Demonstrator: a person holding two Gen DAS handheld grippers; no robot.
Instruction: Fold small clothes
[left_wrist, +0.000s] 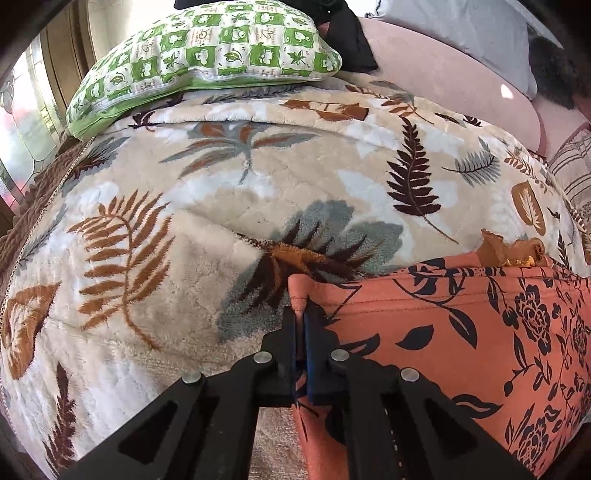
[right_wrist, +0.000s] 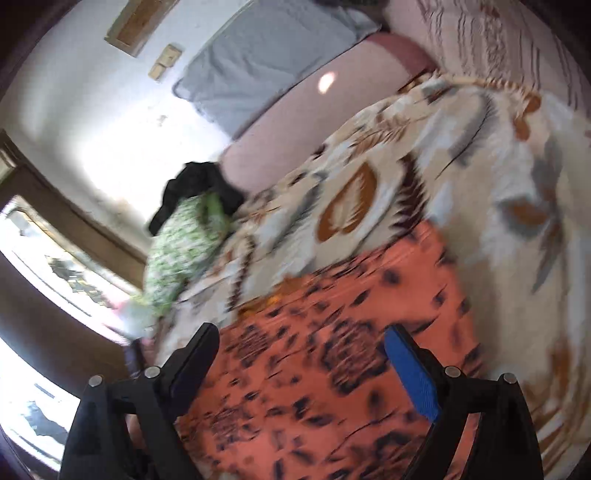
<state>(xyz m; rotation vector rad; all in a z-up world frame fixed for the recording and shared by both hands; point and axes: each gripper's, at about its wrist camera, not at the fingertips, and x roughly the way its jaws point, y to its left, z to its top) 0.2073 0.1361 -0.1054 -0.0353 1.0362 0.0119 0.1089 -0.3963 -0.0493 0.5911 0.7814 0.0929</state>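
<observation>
An orange garment with a dark flower print (left_wrist: 461, 332) lies on the leaf-patterned blanket (left_wrist: 184, 206). In the left wrist view my left gripper (left_wrist: 300, 314) is shut on the garment's near left corner, and the cloth edge pokes up between its pads. A brownish tag or lining (left_wrist: 506, 251) shows at the garment's far edge. In the blurred right wrist view my right gripper (right_wrist: 303, 345) hangs open above the same garment (right_wrist: 332, 350). Nothing is between its fingers (right_wrist: 413, 373).
A green checked pillow (left_wrist: 207, 55) lies at the far end of the blanket with a black cloth (left_wrist: 351, 37) behind it. A pink sheet (left_wrist: 443, 74) and a grey pillow (right_wrist: 266, 62) lie beyond. A window (right_wrist: 48, 273) is at the left.
</observation>
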